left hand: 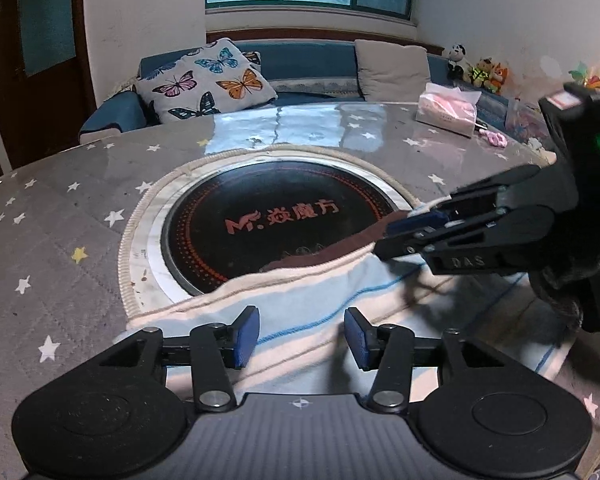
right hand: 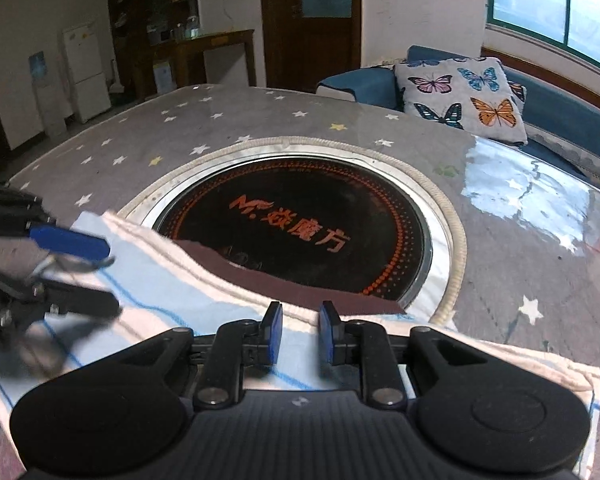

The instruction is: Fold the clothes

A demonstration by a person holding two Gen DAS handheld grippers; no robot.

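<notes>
- the pale striped garment (left hand: 320, 304) lay flat on the star-print table cover (left hand: 60, 240), its brown-lined edge over the round cooktop (left hand: 276, 220).
- it ran left to right beneath both claws.
- your left gripper (left hand: 300, 334) stood apart, gripping nothing.
- your right gripper (right hand: 299, 330) was narrowly apart over the edge, nearer the brown lining.
</notes>
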